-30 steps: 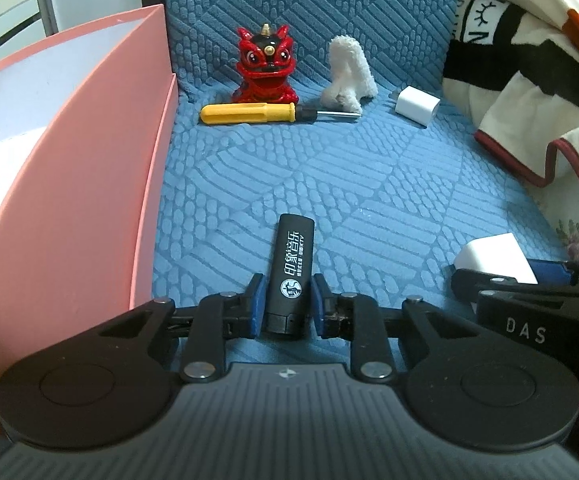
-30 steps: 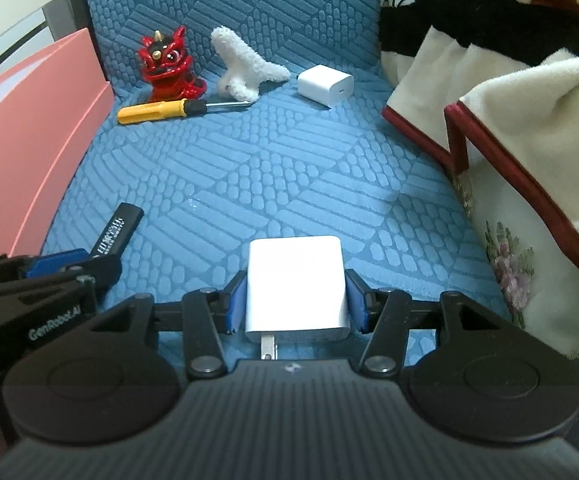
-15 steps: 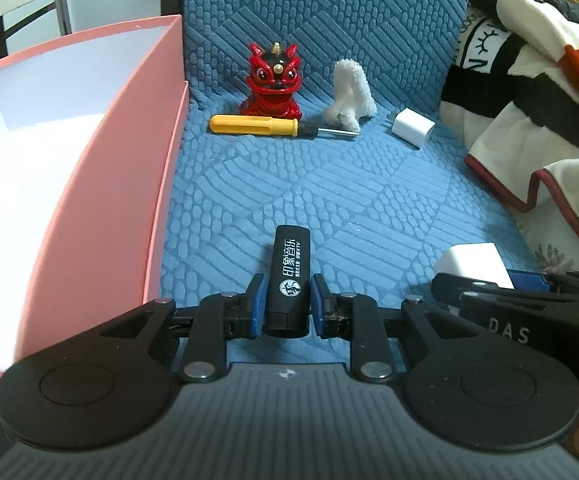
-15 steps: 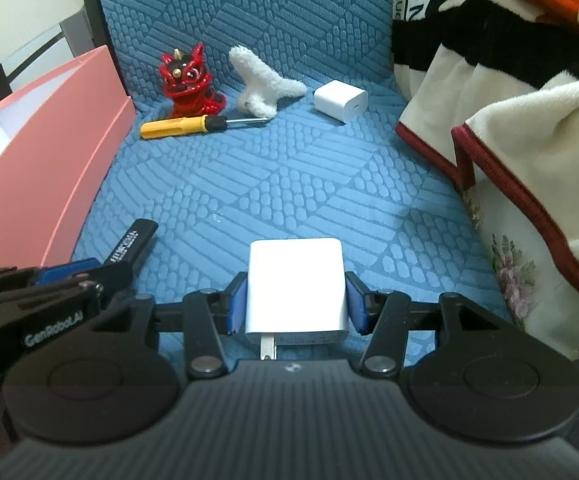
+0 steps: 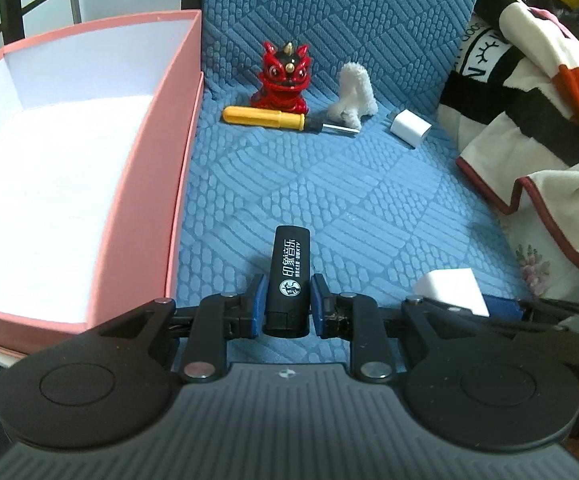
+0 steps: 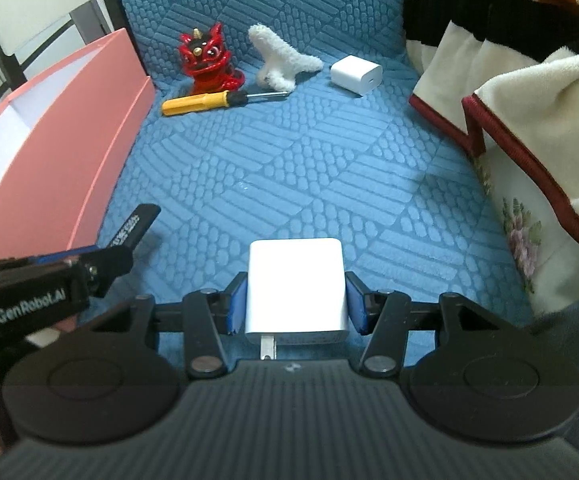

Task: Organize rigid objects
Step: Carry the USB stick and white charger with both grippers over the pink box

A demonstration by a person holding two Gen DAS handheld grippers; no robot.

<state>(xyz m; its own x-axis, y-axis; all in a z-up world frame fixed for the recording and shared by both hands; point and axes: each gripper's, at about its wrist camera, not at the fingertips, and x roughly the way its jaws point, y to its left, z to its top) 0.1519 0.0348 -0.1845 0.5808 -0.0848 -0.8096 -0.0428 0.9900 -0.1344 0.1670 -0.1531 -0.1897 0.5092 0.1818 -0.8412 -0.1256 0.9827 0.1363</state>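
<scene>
Left wrist: pink box bare inside; left claw grips lighter, right claw charger.

Blue quilted cushion, patterned in blocks of raised ribs. Pink box, white inside. Glossy red lion figurine with black face and gold horn. Yellow-handled screwdriver. Fluffy white cloth. Small white charger. Black lighter with white print. White adapter between blue pads. Blanket: cream, black, orange, dark-red edging, floral print.
</scene>
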